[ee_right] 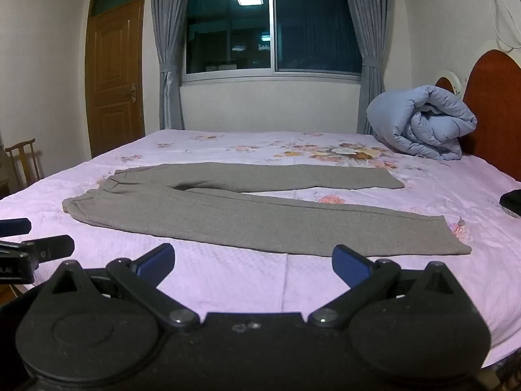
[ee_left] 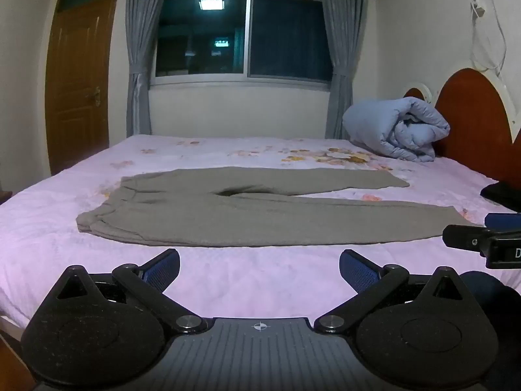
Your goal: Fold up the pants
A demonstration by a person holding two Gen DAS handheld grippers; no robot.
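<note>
Grey pants (ee_left: 247, 215) lie flat on the pink bedsheet (ee_left: 49, 244), waistband to the left, both legs stretched to the right in a narrow V. They also show in the right wrist view (ee_right: 260, 218). My left gripper (ee_left: 259, 265) is open and empty, held just short of the pants' near edge. My right gripper (ee_right: 253, 260) is open and empty, also in front of the near leg. The right gripper's fingers (ee_left: 462, 236) show at the right edge of the left wrist view; the left gripper's fingers (ee_right: 49, 244) show at the left edge of the right wrist view.
A rolled blue quilt (ee_right: 423, 120) lies at the far right by the red headboard (ee_right: 495, 104). A dark item (ee_right: 511, 200) sits at the bed's right edge. A wooden chair (ee_right: 24, 163) and door (ee_right: 114, 78) stand left; a curtained window (ee_right: 273, 29) is behind.
</note>
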